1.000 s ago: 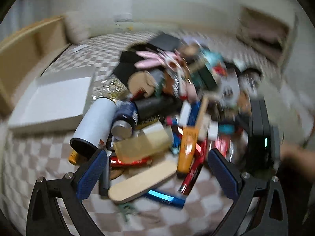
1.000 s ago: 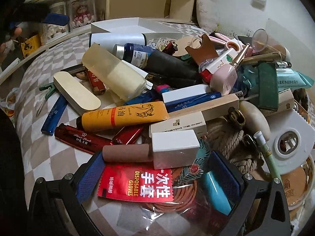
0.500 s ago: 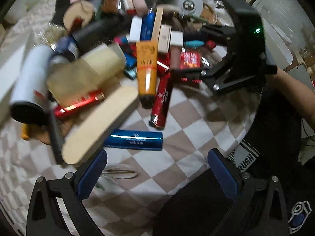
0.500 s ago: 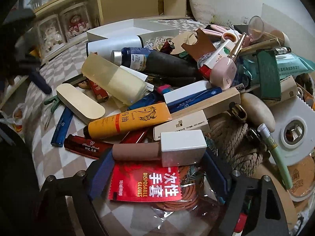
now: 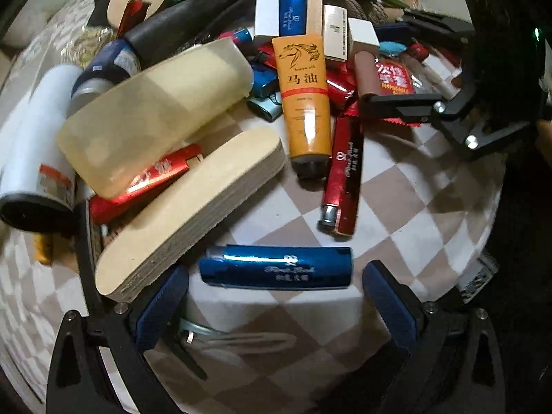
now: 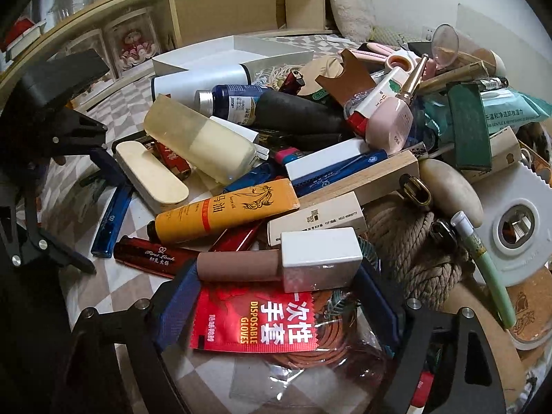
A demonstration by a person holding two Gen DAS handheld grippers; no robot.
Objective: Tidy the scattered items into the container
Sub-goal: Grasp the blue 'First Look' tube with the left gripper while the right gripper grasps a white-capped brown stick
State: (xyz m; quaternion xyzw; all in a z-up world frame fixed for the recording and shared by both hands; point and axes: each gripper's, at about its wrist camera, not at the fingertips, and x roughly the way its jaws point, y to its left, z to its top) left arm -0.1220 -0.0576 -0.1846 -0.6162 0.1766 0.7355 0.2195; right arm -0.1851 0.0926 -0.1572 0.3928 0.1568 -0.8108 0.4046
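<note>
Left wrist view: the left gripper [image 5: 276, 293] hangs low over the checked tabletop [image 5: 396, 200], fingers spread wide and holding nothing; the blue tube [image 5: 276, 266] lies crosswise just beyond the tips, apart from the pile, with the wooden block [image 5: 193, 214] touching or nearly touching the left pad; this looks like the first pick, barely begun — next the fingers must drop around the tube and close across it. Right wrist view: the right gripper [image 6: 272, 296] is equally wide, straddling the brown bottle with the white cap [image 6: 286, 262] and the red glove packet [image 6: 255, 321]; whether the pads touch the bottle I cannot tell. Far off — behind the heap — sits the white container [image 6: 220, 55], seemingly empty.
</note>
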